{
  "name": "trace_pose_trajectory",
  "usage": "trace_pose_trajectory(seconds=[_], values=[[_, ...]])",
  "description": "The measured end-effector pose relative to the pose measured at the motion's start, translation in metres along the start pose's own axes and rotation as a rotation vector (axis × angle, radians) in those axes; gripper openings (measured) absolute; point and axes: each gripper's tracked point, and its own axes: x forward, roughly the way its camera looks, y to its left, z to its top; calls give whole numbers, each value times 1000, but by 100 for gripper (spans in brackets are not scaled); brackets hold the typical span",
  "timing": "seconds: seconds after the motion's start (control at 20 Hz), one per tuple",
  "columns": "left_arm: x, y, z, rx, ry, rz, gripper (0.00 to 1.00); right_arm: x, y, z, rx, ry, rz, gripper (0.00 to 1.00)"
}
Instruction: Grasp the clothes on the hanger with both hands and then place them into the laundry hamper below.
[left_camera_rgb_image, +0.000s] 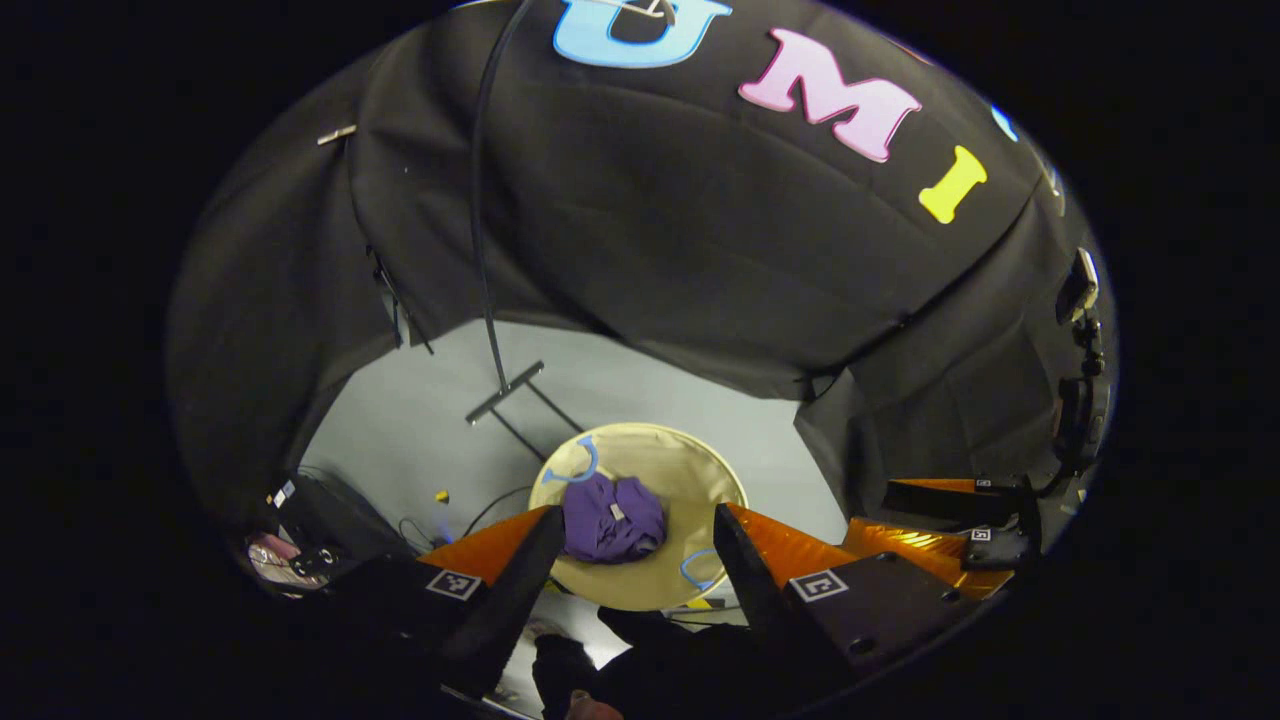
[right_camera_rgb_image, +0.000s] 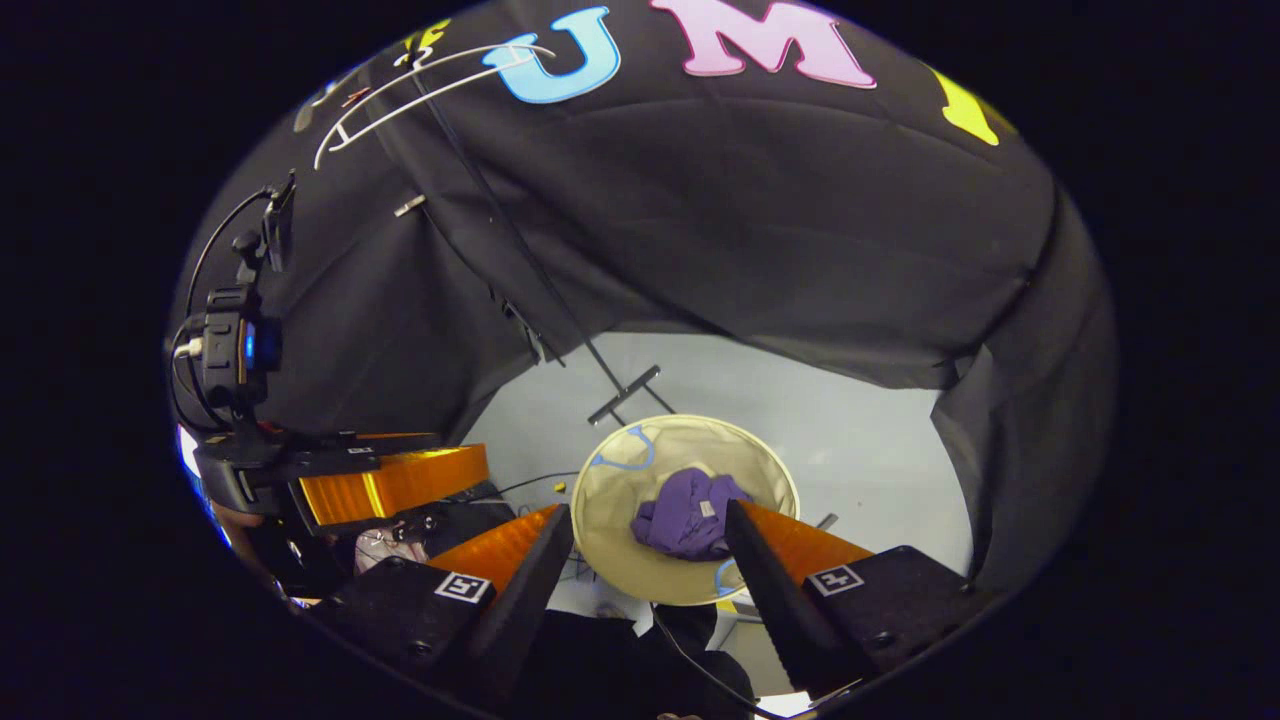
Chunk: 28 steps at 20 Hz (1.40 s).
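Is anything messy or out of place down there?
Nothing stands out. The purple garment lies crumpled inside the round hamper, nothing spilled beside it, and both claws, left and right, hang open above.

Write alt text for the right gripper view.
A crumpled purple garment lies inside a round beige laundry hamper on the grey floor, seen from above between the open fingers of the right hand-held gripper.
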Motion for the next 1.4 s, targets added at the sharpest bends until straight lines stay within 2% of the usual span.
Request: trace_pose_trajectory(seconds=[0.2, 0.4, 0.55, 0.7, 0.75, 0.8, 0.85, 0.9, 0.95, 1.1, 1.15, 1.2, 1.25, 1.4], values=[[-69, 5, 23, 123, -172, -51, 96, -42, 37, 18, 24, -165, -19, 99], [-148, 0, 51, 249, -393, -124, 95, -111, 79, 61, 41, -414, -48, 99], [-202, -3, 62, 306, -563, -172, 95, -175, 96, 76, 26, -616, -116, 99], [-265, -6, 68, 335, -743, -180, 95, -241, 111, 83, 17, -812, -194, 100], [-295, -5, 70, 340, -798, -188, 92, -262, 115, 82, 9, -865, -220, 98], [-312, -8, 74, 346, -848, -196, 92, -279, 117, 81, 1, -920, -244, 98], [-329, -9, 74, 347, -900, -197, 98, -298, 118, 83, -4, -971, -271, 98], [-345, -10, 76, 345, -949, -192, 95, -316, 122, 83, -11, -1014, -297, 100], [-357, -12, 77, 342, -996, -190, 95, -331, 125, 84, -24, -1051, -320, 97], [-380, -21, 89, 327, -1094, -203, 92, -358, 130, 83, -68, -1131, -368, 100], [-387, -22, 86, 322, -1106, -203, 95, -364, 129, 86, -76, -1148, -370, 100], [-390, -23, 87, 317, -1117, -195, 94, -377, 133, 85, -80, -1161, -365, 97], [-394, -23, 87, 313, -1124, -187, 93, -387, 133, 85, -77, -1173, -363, 100], [-397, -26, 84, 310, -1120, -180, 92, -403, 121, 78, -62, -1169, -359, 97]])
